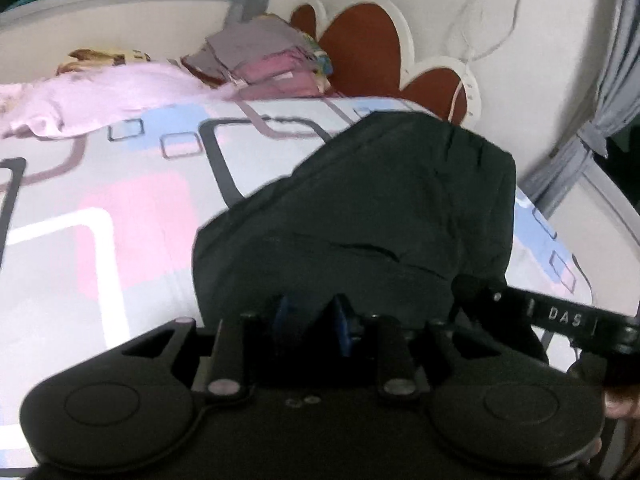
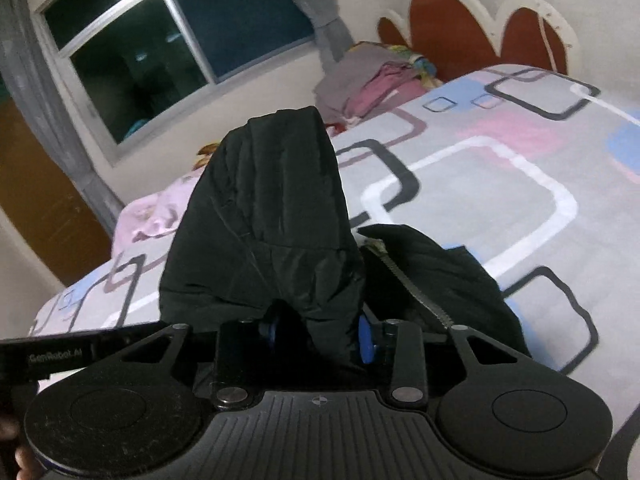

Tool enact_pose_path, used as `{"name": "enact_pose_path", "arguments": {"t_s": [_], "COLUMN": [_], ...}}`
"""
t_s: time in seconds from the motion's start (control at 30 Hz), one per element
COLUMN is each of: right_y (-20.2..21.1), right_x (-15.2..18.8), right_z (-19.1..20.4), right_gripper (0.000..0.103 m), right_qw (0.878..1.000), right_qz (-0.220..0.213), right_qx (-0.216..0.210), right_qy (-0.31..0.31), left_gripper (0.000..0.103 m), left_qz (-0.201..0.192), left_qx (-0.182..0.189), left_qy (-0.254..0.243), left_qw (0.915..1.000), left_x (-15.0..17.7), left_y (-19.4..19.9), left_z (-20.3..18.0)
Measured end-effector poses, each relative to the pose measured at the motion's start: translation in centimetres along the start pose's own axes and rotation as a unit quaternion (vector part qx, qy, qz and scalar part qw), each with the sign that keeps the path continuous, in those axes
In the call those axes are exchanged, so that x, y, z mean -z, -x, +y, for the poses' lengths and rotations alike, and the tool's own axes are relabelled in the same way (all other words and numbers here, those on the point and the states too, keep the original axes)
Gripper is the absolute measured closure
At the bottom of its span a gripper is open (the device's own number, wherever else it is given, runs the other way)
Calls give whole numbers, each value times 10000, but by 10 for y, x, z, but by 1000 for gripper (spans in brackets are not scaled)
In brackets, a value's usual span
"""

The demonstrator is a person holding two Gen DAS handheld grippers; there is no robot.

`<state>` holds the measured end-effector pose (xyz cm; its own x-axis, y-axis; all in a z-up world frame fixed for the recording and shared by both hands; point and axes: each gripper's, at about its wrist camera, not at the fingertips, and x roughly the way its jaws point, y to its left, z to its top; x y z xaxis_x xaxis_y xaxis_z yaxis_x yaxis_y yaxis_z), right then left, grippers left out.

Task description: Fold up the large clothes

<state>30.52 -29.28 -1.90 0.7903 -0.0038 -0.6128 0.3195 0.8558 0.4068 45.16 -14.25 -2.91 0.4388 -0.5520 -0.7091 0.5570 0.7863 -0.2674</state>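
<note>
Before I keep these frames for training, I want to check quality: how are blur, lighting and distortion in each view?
Left wrist view: fisheye bends the bed edge and wall, motion blur softens the bedsheet pattern, and the black jacket reads as a dark mass with few folds. Right wrist view: sharper, the zipper legible, the window dark and its frame bowed, corners vignetted.

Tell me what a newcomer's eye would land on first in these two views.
First, the black jacket, bunched up in the middle of both views on the patterned bedsheet, with its zipper showing in the right wrist view. The left gripper and right gripper each have its dark fabric between their blue pads. Behind, a stack of folded clothes sits by the red and white headboard.
</note>
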Motion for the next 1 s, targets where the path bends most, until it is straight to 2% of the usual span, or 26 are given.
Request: {"name": "enact_pose_path", "arguments": {"t_s": [0.13,0.2,0.27,0.33,0.4,0.5,0.6,0.67,0.7,0.73,0.83,0.9,1.0], "right_y": [7,9,-3,-20,-38,-47,-30,-5,5,15,21,9,-18], "right_x": [8,16,25,31,32,27,19,12,10,5,-18,-35,-52], "right_z": [-12,-28,-46,-53,-62,-77,-74,-64,-61,-55,-39,-25,-12], "right_gripper": [71,71,71,71,71,71,70,70,65,62,62,62,62], "right_qw": [9994,9981,9959,9952,9952,9921,9931,9958,9969,9982,9997,9987,9962], "right_qz": [-104,-34,215,357,346,508,562,305,171,35,-153,-140,38], "right_qx": [250,301,280,396,475,315,345,516,585,534,143,-220,-429], "right_qy": [-215,-531,-834,-823,-780,-1104,-974,-691,-489,-253,157,436,752], "left_gripper": [79,79,78,78,79,79,79,79,79,79,79,78,78], "left_qz": [23,237,452,641,683,756,734,649,620,605,595,608,577], "left_qx": [210,297,123,-111,-224,-245,-167,-91,-58,-42,-54,-112,-198], "left_qy": [-265,-591,-1090,-1322,-1264,-1163,-1251,-1154,-1106,-1018,-889,-895,-772], "left_qw": [9994,9975,9929,9891,9894,9900,9893,9912,9919,9930,9942,9941,9951], "left_x": [-11,-19,-19,-10,-5,-11,-9,-8,-8,-9,-15,-18,-20], "left_y": [-11,-28,-53,-82,-104,-114,-106,-99,-96,-95,-94,-96,-94], "left_z": [-17,-35,-54,-68,-74,-78,-76,-71,-71,-69,-69,-70,-72]}}
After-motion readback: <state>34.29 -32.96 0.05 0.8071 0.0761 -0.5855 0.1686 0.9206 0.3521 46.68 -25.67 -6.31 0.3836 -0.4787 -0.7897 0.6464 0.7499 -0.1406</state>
